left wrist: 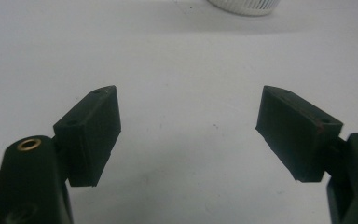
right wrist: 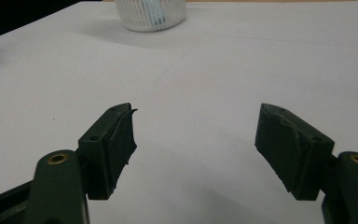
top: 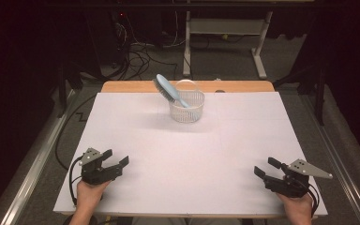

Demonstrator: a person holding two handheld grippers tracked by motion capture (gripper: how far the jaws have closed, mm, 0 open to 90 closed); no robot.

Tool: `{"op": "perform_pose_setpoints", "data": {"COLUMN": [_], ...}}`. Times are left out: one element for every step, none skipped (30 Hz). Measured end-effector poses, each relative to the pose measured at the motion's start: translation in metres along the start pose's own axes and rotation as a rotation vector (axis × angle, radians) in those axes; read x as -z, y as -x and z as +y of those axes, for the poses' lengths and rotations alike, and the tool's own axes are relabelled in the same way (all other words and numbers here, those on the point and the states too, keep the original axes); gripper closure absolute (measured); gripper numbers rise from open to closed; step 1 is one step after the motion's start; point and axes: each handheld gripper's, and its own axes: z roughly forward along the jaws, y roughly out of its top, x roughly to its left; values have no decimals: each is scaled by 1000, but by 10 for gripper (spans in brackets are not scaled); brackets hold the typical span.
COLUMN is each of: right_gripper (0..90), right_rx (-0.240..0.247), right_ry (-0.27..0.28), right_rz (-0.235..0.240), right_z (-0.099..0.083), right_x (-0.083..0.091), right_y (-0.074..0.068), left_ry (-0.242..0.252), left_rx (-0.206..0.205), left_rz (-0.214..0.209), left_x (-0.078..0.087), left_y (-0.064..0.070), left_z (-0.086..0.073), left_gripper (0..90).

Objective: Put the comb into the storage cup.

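Observation:
A white slatted basket (top: pixel 187 107) stands at the far middle of the white table (top: pixel 187 154). A light blue hairbrush (top: pixel 168 89) leans in it, handle down, bristled head sticking out to the upper left. My left gripper (top: pixel 115 157) rests at the near left, held by a hand, open with nothing between its jaws (left wrist: pixel 189 135). My right gripper (top: pixel 267 167) sits at the near right, likewise open and empty (right wrist: pixel 196 140). The basket's base (left wrist: pixel 243 6) shows at the top of the left gripper view, and the basket (right wrist: pixel 150 15) at the top left of the right gripper view.
A wooden strip (top: pixel 122 86) runs along the table's far edge. Beyond it stand white desk legs (top: pixel 186 42) and loose cables (top: pixel 140 56) on the floor. Metal rails (top: pixel 37 164) flank the table on both sides.

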Motion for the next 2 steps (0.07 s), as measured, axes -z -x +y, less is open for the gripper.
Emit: {"op": "perform_pose_setpoints", "data": {"right_gripper": [287,287], "right_rx": [0,0], "right_ry": [0,1], "right_rz": [0,0], "right_z": [0,0], "right_x": [0,0], "right_y": [0,0], "left_ry": [-1,-1], "left_rx": [-2,-2], "left_rz": [0,0], "left_x": [0,0], "left_y": [0,0], "left_z": [0,0], "left_gripper": [212,212]}}
